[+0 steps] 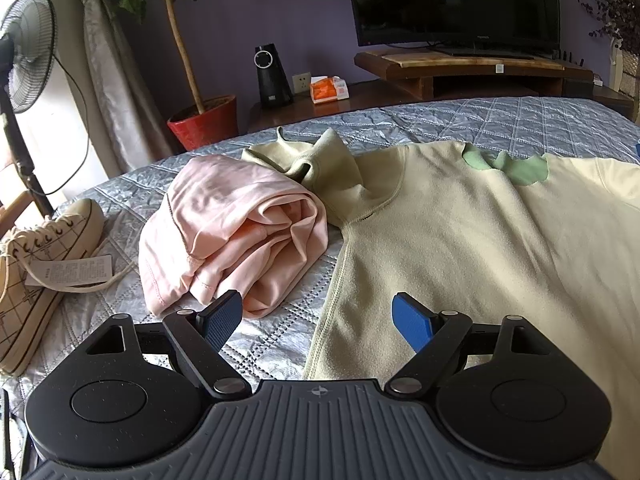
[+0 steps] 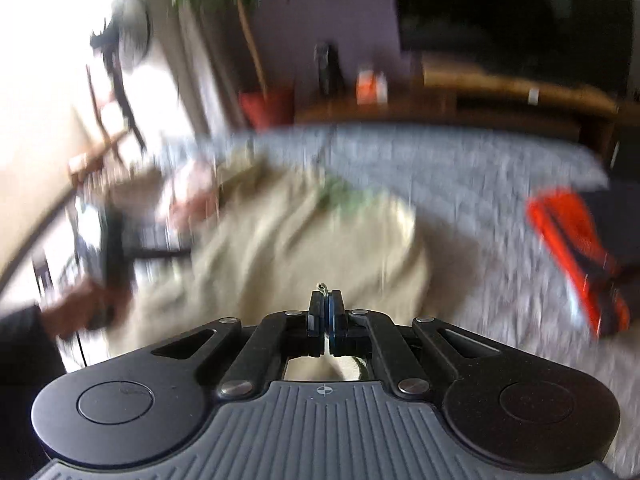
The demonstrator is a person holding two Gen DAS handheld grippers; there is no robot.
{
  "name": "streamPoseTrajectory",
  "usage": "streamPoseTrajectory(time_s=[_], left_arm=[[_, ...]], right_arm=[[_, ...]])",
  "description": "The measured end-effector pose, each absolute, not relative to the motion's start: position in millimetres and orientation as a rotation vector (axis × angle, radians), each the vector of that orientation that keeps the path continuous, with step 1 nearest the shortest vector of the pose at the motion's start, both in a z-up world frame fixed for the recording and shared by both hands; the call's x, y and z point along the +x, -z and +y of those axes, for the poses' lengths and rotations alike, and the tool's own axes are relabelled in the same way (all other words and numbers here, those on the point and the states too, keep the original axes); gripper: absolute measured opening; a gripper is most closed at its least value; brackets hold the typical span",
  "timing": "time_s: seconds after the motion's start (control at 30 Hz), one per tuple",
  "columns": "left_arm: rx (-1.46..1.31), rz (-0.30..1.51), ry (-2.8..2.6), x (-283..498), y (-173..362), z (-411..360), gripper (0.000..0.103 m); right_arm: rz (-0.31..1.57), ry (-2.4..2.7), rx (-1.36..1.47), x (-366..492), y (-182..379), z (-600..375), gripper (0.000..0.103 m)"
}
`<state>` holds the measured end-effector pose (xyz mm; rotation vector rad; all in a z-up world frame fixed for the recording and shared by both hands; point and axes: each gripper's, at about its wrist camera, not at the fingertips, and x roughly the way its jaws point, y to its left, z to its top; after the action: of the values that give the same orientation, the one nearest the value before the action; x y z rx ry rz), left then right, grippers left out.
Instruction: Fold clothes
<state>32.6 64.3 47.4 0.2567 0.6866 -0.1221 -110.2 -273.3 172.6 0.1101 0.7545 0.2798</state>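
A pale cream fleece sweater [image 1: 460, 248] with a green collar [image 1: 516, 168] lies spread flat on the bed; its left sleeve [image 1: 320, 160] is bunched up near the far edge. A crumpled pink garment [image 1: 236, 232] sits to its left. My left gripper [image 1: 318, 316] hovers open over the sweater's left side seam, nothing between its blue pads. In the blurred right wrist view my right gripper [image 2: 326, 300] is shut, a small tuft of the sweater [image 2: 280, 248] poking out at its tips and cream cloth hanging below.
The bed has a grey-blue quilt [image 1: 500, 120]. A beige sneaker [image 1: 40, 264] with a tag lies at the left edge. An orange and dark item [image 2: 576, 248] lies on the right. A hand [image 2: 68, 316] holds the other gripper. Beyond stand a fan [image 1: 24, 48], a red plant pot [image 1: 204, 120] and a TV [image 1: 456, 0].
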Motion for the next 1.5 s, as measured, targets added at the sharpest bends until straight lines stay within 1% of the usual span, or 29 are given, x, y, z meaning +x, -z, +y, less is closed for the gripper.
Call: streamPoseTrajectory(time_s=[0.17, 0.27, 0.33, 0.4, 0.43, 0.47, 0.5, 0.6, 0.67, 0.7, 0.73, 0.77, 0.8, 0.83, 0.97, 1.03, 1.17, 1.27, 1.5], left_arm=[[0.249, 0.686, 0.111, 33, -48, 67, 0.086], [0.243, 0.683, 0.099, 34, -49, 71, 0.086], [0.233, 0.679, 0.086, 35, -50, 74, 0.086], [0.221, 0.674, 0.070, 35, -52, 78, 0.086], [0.217, 0.673, 0.064, 36, -52, 80, 0.086], [0.214, 0.672, 0.059, 36, -53, 81, 0.086], [0.210, 0.671, 0.053, 36, -53, 82, 0.086], [0.211, 0.668, 0.047, 36, -54, 83, 0.086], [0.214, 0.666, 0.045, 36, -54, 85, 0.086], [0.215, 0.665, 0.043, 36, -54, 87, 0.086], [0.213, 0.664, 0.039, 37, -54, 88, 0.086], [0.207, 0.664, 0.035, 37, -55, 91, 0.086], [0.199, 0.665, 0.031, 38, -55, 93, 0.086], [0.194, 0.667, 0.028, 38, -55, 95, 0.086], [0.193, 0.666, 0.017, 37, -56, 99, 0.086], [0.187, 0.665, 0.013, 37, -56, 101, 0.086], [0.185, 0.665, 0.007, 37, -57, 104, 0.086], [0.188, 0.669, 0.004, 38, -56, 107, 0.086], [0.190, 0.672, -0.002, 38, -55, 110, 0.086]], right_arm=[[0.540, -0.294, 0.226, -96, -220, -267, 0.003], [0.454, -0.328, 0.320, -95, -223, -253, 0.003], [0.470, -0.371, 0.334, -93, -211, -231, 0.003], [0.541, -0.430, 0.355, -85, -185, -205, 0.004], [0.577, -0.459, 0.366, -81, -172, -192, 0.007], [0.651, -0.487, 0.378, -73, -152, -177, 0.007], [0.696, -0.478, 0.359, -68, -132, -163, 0.011], [0.875, -0.459, 0.344, -45, -70, -131, 0.013], [0.881, -0.462, 0.260, -49, -65, -118, 0.015], [0.883, -0.463, 0.218, -51, -63, -111, 0.022], [0.851, -0.457, 0.094, -59, -68, -103, 0.034], [0.816, -0.449, -0.032, -67, -72, -95, 0.042], [0.822, -0.456, -0.067, -68, -69, -92, 0.058], [0.828, -0.464, -0.099, -69, -64, -88, 0.060], [0.854, -0.495, -0.226, -73, -48, -75, 0.058], [0.866, -0.510, -0.291, -75, -39, -69, 0.053], [0.894, -0.550, -0.415, -78, -20, -58, 0.050], [0.856, -0.545, -0.491, -89, -21, -65, 0.055], [0.779, -0.472, -0.643, -92, -19, -65, 0.055]])
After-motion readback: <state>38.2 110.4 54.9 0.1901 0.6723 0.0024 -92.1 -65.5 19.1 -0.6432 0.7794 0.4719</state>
